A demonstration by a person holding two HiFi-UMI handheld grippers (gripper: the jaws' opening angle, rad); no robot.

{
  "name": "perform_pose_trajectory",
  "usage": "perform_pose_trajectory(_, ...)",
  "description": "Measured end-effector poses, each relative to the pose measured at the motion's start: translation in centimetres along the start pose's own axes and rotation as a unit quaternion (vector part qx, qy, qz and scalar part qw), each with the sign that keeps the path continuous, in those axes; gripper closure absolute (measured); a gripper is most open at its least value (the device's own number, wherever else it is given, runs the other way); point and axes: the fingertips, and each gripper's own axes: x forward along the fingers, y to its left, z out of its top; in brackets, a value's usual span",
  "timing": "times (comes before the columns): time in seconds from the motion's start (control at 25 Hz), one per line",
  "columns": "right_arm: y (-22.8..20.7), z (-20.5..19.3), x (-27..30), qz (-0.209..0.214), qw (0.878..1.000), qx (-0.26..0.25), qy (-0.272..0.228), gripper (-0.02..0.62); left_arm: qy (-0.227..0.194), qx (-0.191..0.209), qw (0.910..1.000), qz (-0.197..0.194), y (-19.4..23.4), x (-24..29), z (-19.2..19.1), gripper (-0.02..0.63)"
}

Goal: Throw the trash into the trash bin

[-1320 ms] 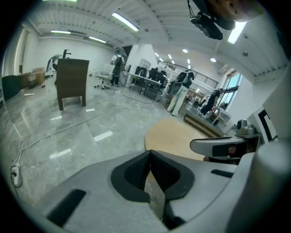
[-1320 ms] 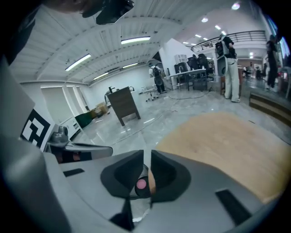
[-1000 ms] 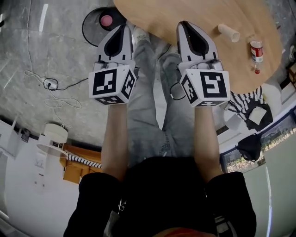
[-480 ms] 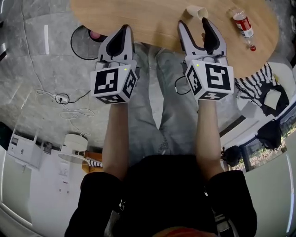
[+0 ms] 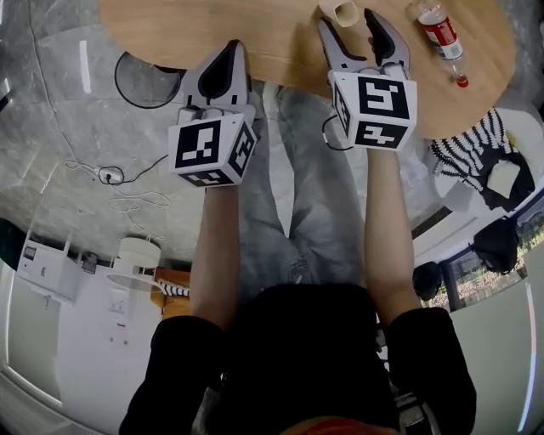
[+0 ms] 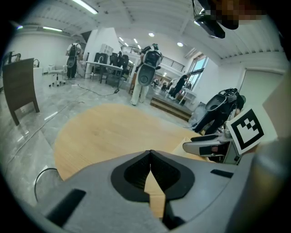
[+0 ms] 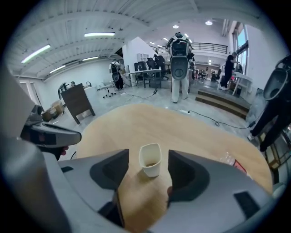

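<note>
The paper cup (image 7: 150, 160) stands upright on the wooden table (image 5: 255, 34), near the edge on my side, with a brownish trace in its bottom and a rim already a little out of round. It sits between the tips of my right gripper (image 5: 348, 24). Those fingers have just been opening and now stand spread, one on each side of the cup, with neither pad touching it.

To do this well, I judge that I should slide in a touch further, so the pads meet the cup's middle rather than its lip. Then I should close softly, since thin paper will likely buckle and squirt out under a hard squeeze. Keeping it upright on the carry seems wise, in case the dregs are wet.

A plastic bottle (image 5: 440, 32) lies on the table off to the right, well apart, so I need not worry about knocking it.

My left gripper (image 6: 150, 152) hangs over the table's near edge with its fingers pressed together on nothing. Below it on the floor is a dark round rim (image 5: 127, 95), which I take to be the trash bin.
</note>
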Motion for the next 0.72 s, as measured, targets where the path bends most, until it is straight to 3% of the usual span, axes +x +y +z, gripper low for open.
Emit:
perform_pose_trajectory(0.24, -0.3, -0.5, 0.8, 0.008, 1.000, -0.007, 0.005, 0.361, 0.001, -0.010, 0.9999, 0.013, 0.2, 0.5, -0.8, 0.601)
perform_pose_trajectory(0.32, -0.7, -0.7, 0.7, -0.001, 1.000, -0.014, 0.007, 0.439, 0.000, -0.015, 0.9998, 0.015, 0.3, 0.4, -1.1, 0.601)
perform_pose_trajectory(0.44, -0.4, -0.6, 0.6, -0.005, 1.000, -0.025, 0.017, 0.449, -0.005, -0.021, 0.9996, 0.018, 0.7, -0.2, -0.8, 0.601)
perform_pose_trajectory(0.72, 4.6, 2.4, -0.1, 0.036, 0.998, -0.041, -0.007, 0.451, -0.028, -0.041, 0.9978, 0.045, 4.6, -3.2, -0.4, 0.601)
